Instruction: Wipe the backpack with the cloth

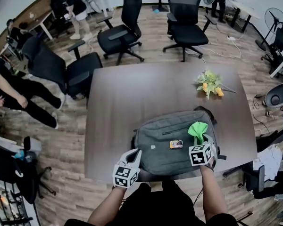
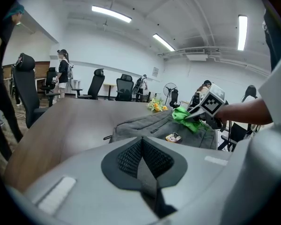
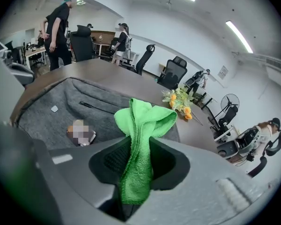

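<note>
Here the right gripper (image 1: 200, 143) clamps the cloth (image 1: 198, 129) over the backpack (image 1: 165, 140); left gripper (image 1: 135, 154) alongside, jaws together.

We see the backpack (image 1: 172, 145) on the counter's (image 1: 132, 102) near edge, flowers (image 1: 210, 84) behind it to the right, chairs (image 1: 184, 18) beyond.

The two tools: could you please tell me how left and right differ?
The left tool is shut on nothing; the right tool grips the green cloth. The left tool sits by the near left corner of the backpack; the right tool is over its right side. Both carry marker cubes.
</note>
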Action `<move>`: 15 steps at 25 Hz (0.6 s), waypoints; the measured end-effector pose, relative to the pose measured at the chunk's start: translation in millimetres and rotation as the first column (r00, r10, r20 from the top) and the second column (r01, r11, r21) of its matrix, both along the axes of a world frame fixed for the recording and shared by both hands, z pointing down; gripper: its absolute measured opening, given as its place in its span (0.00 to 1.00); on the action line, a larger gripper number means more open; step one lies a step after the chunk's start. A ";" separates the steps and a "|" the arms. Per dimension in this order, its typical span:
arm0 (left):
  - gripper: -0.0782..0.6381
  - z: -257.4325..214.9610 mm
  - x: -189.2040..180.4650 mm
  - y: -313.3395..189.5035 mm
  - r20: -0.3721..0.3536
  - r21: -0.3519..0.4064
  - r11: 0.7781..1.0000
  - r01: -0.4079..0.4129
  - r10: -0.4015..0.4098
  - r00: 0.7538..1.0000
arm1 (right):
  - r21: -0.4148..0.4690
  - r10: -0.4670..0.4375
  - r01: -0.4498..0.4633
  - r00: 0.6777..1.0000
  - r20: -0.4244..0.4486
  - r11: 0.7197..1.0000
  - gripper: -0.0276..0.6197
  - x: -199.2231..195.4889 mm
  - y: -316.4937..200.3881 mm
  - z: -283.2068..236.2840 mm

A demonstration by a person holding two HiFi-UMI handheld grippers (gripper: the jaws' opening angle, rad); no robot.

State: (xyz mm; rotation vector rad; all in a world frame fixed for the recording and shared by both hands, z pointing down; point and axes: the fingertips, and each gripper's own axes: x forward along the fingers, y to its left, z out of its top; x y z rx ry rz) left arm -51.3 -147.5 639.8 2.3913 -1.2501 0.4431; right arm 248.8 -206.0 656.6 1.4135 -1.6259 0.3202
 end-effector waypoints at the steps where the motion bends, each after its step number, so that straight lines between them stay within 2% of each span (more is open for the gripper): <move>1: 0.13 -0.2 2.8 0.1 -0.001 0.001 1.000 -0.006 0.006 1.000 | 0.002 0.006 -0.006 1.000 -0.006 1.000 0.22 5.2 0.7 -1.5; 10: 0.13 7.0 12.6 2.6 0.008 -0.011 1.000 -0.029 0.029 1.000 | 0.039 0.061 -0.059 0.997 -0.044 0.997 0.22 40.7 6.0 -16.8; 12: 0.13 8.7 15.3 3.2 0.005 -0.015 0.999 -0.033 0.033 0.999 | 0.050 0.068 -0.067 0.997 -0.023 0.997 0.22 41.5 7.1 -20.9; 15: 0.13 8.4 16.8 5.4 0.003 -0.015 0.999 -0.038 0.038 0.999 | 0.073 0.061 -0.065 0.997 0.054 0.995 0.22 28.3 11.0 -31.4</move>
